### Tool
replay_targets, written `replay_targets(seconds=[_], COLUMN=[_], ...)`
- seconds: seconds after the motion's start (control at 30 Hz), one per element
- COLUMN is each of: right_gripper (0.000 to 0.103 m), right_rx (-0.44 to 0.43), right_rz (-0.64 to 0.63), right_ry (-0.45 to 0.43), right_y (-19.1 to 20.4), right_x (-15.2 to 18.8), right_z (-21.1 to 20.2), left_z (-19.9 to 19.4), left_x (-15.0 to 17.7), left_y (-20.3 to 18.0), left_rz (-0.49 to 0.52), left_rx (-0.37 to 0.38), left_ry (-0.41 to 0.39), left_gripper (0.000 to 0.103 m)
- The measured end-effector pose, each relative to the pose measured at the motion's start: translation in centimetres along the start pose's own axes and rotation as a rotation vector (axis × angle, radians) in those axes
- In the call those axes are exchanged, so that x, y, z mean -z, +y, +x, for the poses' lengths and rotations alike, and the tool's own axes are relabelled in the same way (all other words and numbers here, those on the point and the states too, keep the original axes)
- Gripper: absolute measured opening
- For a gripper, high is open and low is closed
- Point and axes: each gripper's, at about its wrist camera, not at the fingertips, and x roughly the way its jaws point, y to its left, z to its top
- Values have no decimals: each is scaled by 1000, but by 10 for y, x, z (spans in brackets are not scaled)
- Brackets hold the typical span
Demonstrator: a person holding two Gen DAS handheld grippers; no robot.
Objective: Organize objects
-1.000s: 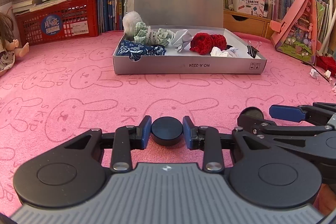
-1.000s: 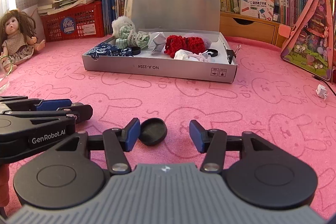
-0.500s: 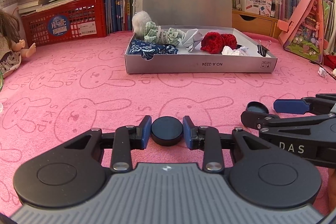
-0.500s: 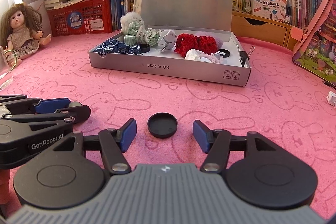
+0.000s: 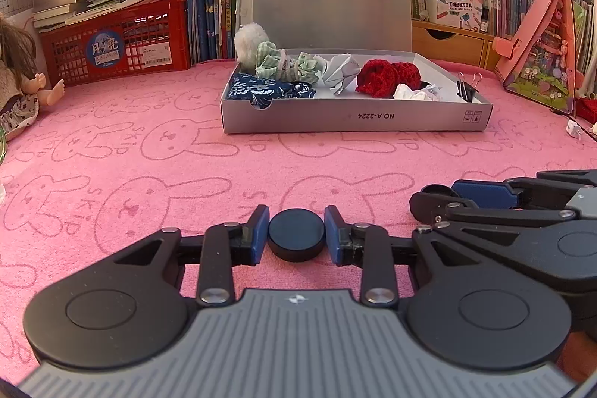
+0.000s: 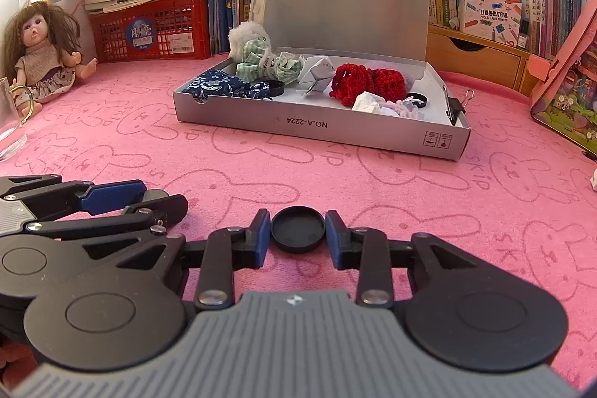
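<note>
Since the earlier frames the right gripper (image 6: pixel 296 235) has just been closing, and its blue pads now sit against both sides of the lid (image 6: pixel 297 228), which was lying loose between wide jaws. Left gripper (image 5: pixel 296 237) is clamped on the puck (image 5: pixel 296 238), a solid black disc lying flat on the pink mat (image 5: pixel 149 155). That lid lies flat too, hollow side up, rim raised; both pieces are round, so neither has a long axis or a heading. They lie on the near mat, side by side, with the two grippers almost touching. Ahead, bare mat runs to the front wall of the box (image 6: pixel 317 129), whose flap stands upright at the back. Inside it, cloth and red yarn crowd the floor, with little open floor between them. Off to the left edge sit a doll (image 6: pixel 41 51) and a glass (image 6: pixel 9 122).
</note>
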Motion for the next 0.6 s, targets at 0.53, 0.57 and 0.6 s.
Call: replay_targets(seconds=[0.53,0.57,0.6], right_gripper=[38,38,38], right_rx=[17,17,18], right_rz=[-12,-11,-11], right_ry=[1,1,0], right_y=[3,2,3], right_x=[1,1,1], right_z=[1,0,0], left_z=[1,1,1], left_x=[1,1,1], left_y=[5,5,5], left_rz=[-21,-21,-22], left_rx=[10,10,10], left_ry=[1,0,0], left_gripper=[36,36,36])
